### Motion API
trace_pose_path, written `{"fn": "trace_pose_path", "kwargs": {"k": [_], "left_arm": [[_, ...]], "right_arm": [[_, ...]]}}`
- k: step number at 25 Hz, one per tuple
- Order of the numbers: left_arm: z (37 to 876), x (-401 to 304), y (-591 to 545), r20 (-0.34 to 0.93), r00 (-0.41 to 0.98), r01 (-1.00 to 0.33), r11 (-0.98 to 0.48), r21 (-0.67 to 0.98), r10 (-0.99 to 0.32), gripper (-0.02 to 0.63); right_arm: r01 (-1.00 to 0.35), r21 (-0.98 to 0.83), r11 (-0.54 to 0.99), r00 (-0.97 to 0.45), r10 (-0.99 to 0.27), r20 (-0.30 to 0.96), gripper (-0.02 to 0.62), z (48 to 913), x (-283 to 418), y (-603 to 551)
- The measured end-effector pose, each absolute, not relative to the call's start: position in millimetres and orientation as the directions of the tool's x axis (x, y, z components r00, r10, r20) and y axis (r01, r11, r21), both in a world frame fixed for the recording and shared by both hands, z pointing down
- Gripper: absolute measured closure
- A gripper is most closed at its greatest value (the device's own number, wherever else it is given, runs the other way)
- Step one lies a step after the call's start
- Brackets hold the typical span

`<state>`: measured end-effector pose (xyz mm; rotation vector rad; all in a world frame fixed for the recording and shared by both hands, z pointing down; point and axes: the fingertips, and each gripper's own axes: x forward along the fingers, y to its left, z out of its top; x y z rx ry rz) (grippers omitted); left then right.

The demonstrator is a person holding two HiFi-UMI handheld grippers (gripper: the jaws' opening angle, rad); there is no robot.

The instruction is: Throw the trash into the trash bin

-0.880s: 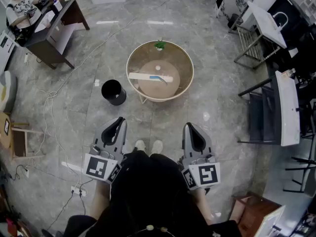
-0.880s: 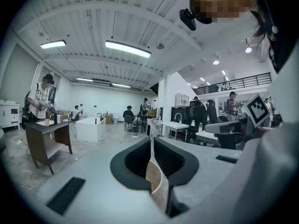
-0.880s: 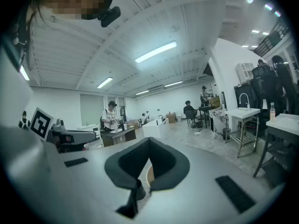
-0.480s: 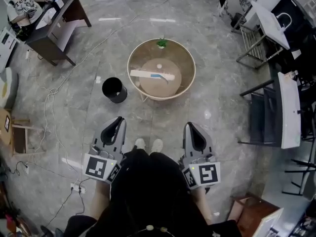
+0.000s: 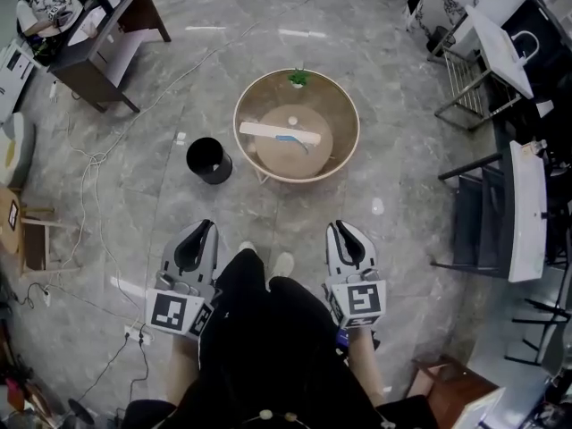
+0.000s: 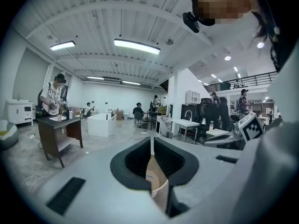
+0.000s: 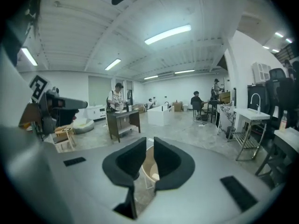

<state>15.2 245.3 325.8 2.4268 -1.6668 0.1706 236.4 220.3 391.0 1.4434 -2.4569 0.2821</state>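
A round wooden table (image 5: pixel 343 155) stands ahead of me on the grey floor. On it lie a long white strip with a blue mark (image 5: pixel 278 133) and a small white ball (image 5: pixel 292 121), and a little green plant (image 5: pixel 298 79) stands at its far rim. The black trash bin (image 5: pixel 209 161) stands on the floor just left of the table. My left gripper (image 5: pixel 202 231) and right gripper (image 5: pixel 342 231) are held low in front of my body, well short of the table. Both are shut with nothing in them. The table rim (image 7: pixel 148 168) shows between the right jaws.
A dark desk (image 5: pixel 98 43) with a seated person is at the far left, and cables (image 5: pixel 98 164) trail over the floor there. Black chairs and white tables (image 5: pixel 523 195) line the right side. A power strip (image 5: pixel 134 333) lies by my left foot.
Both grippers sit slightly lower in the head view and closer to my body. The jaws look the same, and nothing on the table has moved.
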Motion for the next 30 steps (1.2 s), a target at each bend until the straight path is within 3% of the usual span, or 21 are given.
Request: {"fn": "trace_pose_path", "kwargs": {"k": [4,16,25,30], "left_arm": [[345,2,236,0.238,0.363,-0.931,-0.345,0.117,-0.901,0.581],[386,-53,108,0.29,0.464,-0.884,-0.417,0.212,-0.837,0.58],[493,-70,0,0.48,0.642,-0.762,-0.566,0.316,-0.598,0.58],[568,-40,-24,0.588,0.666,-0.733,-0.545,0.406,-0.458,0.58]], "right_arm": [[-0.841,0.007,0.541,-0.487,-0.762,0.427,0.5,431,223,203],[-0.865,-0.045,0.499,-0.398,-0.63,0.667,0.46,560,173,79],[-0.874,-0.034,0.484,-0.287,-0.459,0.841,0.454,655,143,8],[-0.888,-0.062,0.456,-0.224,-0.31,0.924,0.449,735,165,-19]]}}
